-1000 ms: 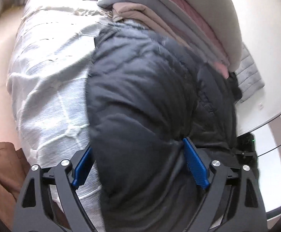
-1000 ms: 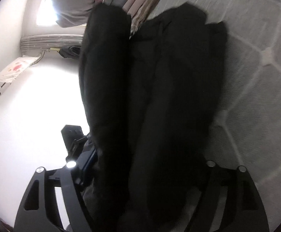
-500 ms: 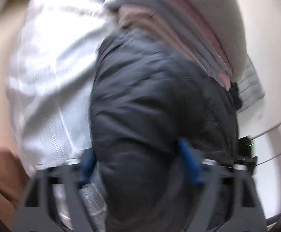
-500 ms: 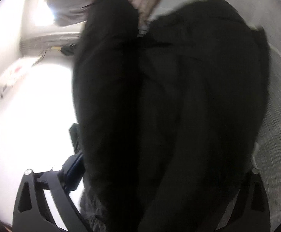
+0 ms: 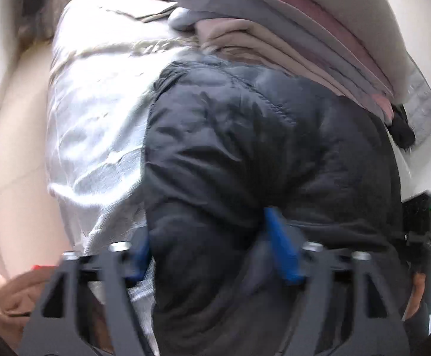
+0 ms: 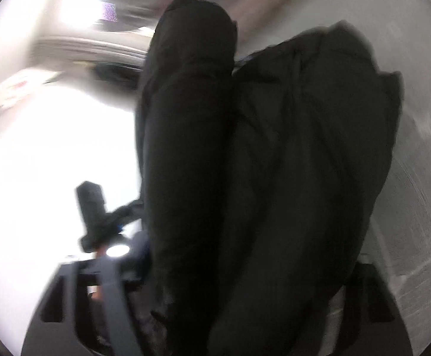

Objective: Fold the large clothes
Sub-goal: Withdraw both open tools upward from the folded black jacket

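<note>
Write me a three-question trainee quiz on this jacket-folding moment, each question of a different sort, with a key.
1. True or false: the left gripper has a thick bunch of the black puffer jacket between its blue fingers.
2. Multiple choice: the stack of folded clothes lies where relative to the jacket in the left wrist view? A) behind it, at its far end B) under the gripper C) on the floor
3. Fill in: the jacket lies on a pale grey ____.

Key: 1 true. 2 A. 3 bedspread. The right gripper also has the jacket's dark fabric filling the gap between its fingers.
</note>
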### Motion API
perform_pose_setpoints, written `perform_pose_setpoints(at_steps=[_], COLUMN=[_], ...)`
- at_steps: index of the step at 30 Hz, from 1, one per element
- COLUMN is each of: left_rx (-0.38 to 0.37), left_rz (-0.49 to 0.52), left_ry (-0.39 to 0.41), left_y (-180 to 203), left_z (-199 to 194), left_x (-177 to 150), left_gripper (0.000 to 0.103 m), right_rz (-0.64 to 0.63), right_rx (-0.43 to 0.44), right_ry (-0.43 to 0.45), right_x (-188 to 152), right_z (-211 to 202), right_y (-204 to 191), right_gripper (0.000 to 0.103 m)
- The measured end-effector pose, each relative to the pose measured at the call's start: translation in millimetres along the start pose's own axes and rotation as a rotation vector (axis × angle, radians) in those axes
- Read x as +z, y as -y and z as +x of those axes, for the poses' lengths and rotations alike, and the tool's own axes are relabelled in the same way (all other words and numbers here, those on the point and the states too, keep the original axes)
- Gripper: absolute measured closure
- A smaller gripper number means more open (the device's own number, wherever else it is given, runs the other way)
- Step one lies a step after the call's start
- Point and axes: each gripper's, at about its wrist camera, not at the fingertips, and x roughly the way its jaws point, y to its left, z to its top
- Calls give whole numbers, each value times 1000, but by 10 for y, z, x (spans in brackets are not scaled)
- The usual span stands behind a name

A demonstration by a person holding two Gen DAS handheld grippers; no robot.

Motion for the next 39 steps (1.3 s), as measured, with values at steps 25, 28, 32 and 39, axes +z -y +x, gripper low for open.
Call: perform_pose_setpoints(at_steps=[25, 28, 32, 39], left_rx=[312, 288, 264, 302], left_rz=[123, 113, 79, 63], left_ry=[174, 200, 195, 173], left_y=[981, 1012, 914, 780], left_z=[-1527, -1610, -1605, -1524], left_x=[-1600, -1709, -1703, -1694], left_gripper=[11, 10, 10, 10], right_rz=[-538, -576, -604, -518], right_rx=[-809, -870, -965, -1095], right_ry=[506, 523, 551, 503], right_x=[-1763, -1891, -1942, -1786], right_z=[-892, -605, -324, 53], right_y=[-1595, -1848, -2098, -2122], right_gripper=[7, 7, 7, 7])
